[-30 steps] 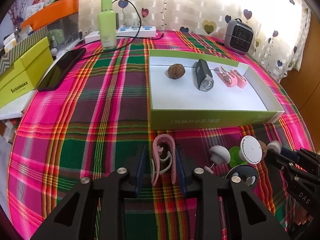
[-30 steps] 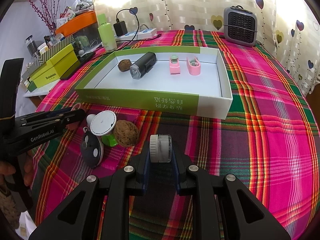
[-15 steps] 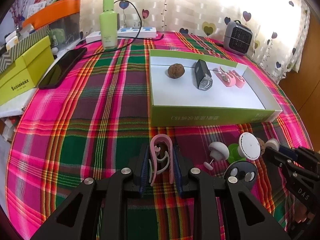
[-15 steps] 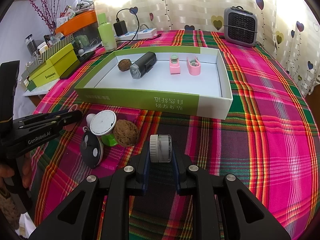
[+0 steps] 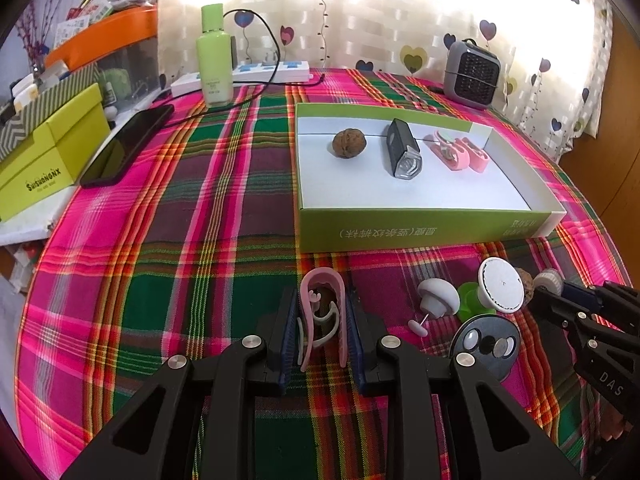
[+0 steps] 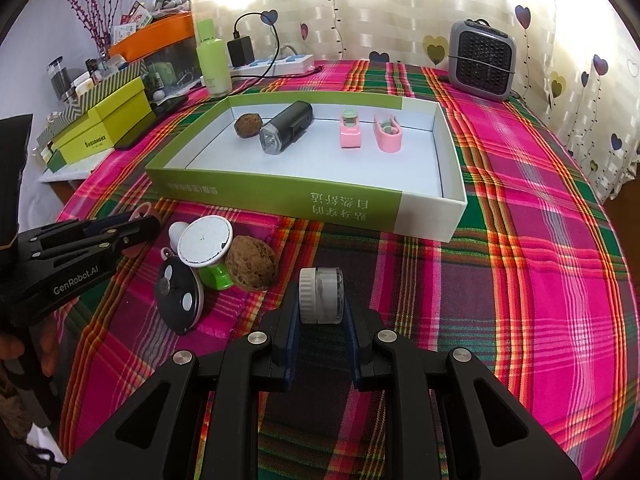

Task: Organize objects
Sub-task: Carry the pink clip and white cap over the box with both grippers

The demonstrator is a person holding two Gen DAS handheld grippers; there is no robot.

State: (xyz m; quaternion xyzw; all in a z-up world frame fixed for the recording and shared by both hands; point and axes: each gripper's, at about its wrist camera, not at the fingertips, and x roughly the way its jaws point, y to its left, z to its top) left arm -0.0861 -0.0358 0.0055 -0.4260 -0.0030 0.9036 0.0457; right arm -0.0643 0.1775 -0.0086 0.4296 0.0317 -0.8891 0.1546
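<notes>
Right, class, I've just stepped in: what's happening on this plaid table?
A person is tidying small items into the green-sided cardboard tray. The left gripper has its jaws shut on a pink U-shaped plastic clip; the right gripper is shut on a small clear jar with a white lid. A brown walnut, a black bike light and two pink clips already lie in the tray.

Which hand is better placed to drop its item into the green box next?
Right, probably. The right gripper grips the small clear jar facing bare floor in the green cardboard box. The left gripper, gripping the pink clip, faces the box's corner.
</notes>
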